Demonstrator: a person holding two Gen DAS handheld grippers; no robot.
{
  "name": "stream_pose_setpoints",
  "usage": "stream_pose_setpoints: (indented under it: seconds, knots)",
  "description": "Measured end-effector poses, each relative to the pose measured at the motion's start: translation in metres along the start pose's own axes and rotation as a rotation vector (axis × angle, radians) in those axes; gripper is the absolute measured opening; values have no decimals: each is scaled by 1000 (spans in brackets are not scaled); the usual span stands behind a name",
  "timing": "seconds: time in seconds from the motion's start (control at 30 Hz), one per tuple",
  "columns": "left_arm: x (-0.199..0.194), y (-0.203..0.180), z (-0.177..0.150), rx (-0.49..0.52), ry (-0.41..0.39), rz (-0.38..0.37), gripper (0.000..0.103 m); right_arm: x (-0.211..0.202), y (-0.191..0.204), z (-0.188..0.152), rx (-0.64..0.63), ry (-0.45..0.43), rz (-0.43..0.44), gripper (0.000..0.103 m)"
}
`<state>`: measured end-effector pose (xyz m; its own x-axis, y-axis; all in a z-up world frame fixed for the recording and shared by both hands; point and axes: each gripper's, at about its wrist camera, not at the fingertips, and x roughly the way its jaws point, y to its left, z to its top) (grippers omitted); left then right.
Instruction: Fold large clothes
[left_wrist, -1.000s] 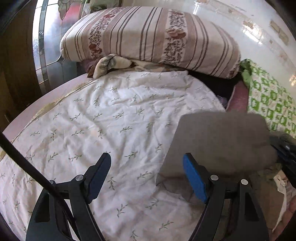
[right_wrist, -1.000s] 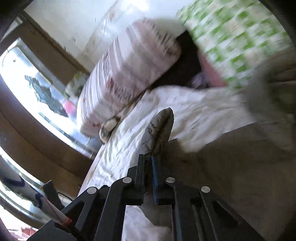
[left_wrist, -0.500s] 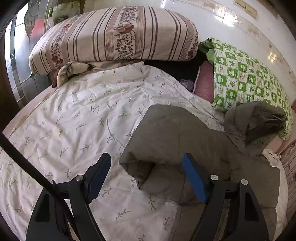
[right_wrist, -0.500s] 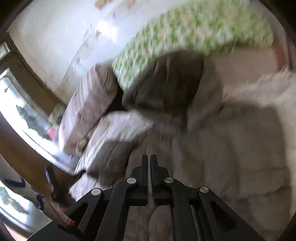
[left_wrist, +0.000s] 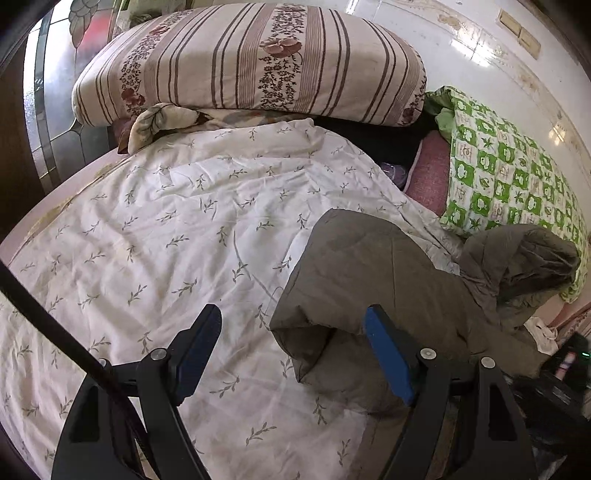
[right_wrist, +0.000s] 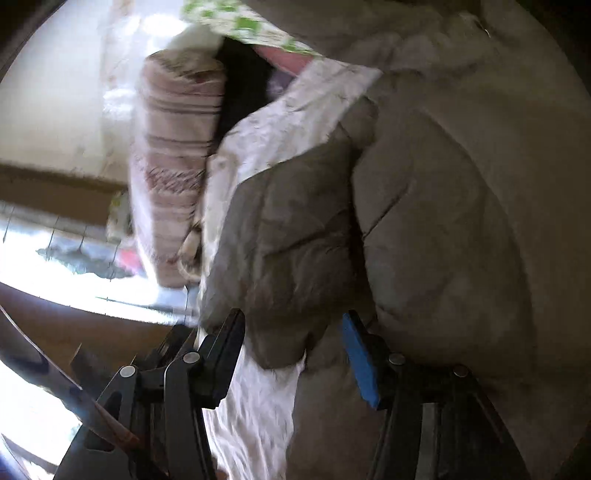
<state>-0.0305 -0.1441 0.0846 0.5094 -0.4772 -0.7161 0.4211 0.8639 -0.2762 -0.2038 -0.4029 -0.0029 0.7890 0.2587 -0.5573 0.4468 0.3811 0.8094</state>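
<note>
Garment: a grey-brown padded hooded jacket lies on the bed at the right of the left wrist view, over a white quilt printed with small leaf sprigs; its hood sits at the right edge beside a green-and-white checked blanket.
Sleeve: a quilted grey-brown sleeve is folded in across the jacket body, its cuff end low in the right wrist view.
Right gripper: jaws opening, the cuff end lying loosely between them, pads not pressing on it.
Left gripper: jaws apart and empty, hovering over the jacket's near folded corner at lower centre.
Step in hand: likely releasing the sleeve after laying it across.
Doing it well: let the jaws clear the cloth fully before drawing back, so the sleeve is not dragged off its fold; back out along the sleeve line.
Watch: the padding is springy and may lift; a light press from the empty gripper could settle it.
Background: a striped floral pillow at the top of the frame, well apart.
</note>
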Motion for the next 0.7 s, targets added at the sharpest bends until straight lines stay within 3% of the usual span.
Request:
stream_pose_setpoints:
  seconds: [0.1, 0.13, 0.17, 0.3, 0.43, 0.63, 0.7]
  knots:
    - [-1, 1, 1, -4, -3, -7, 79, 9, 4, 16, 28, -79, -26, 56]
    - [-2, 2, 1, -6, -2, -10, 79, 11, 5, 21, 28, -87, -22, 43]
    - [-2, 2, 1, -7, -2, -13, 79, 6, 7, 23, 17, -87, -30, 17]
    - [-4, 3, 3, -13, -6, -23, 79, -32, 38, 24, -144, -188, -94, 16]
    - [-4, 1, 1, -16, 0, -23, 79, -79, 55, 22, -201, -265, -77, 16]
    - [-10, -8, 0, 21, -14, -38, 81, -159, 57, 24, -306, -399, -181, 16]
    - [-9, -11, 0, 18, -6, -92, 81, -186, 45, 28, -308, -431, -218, 16]
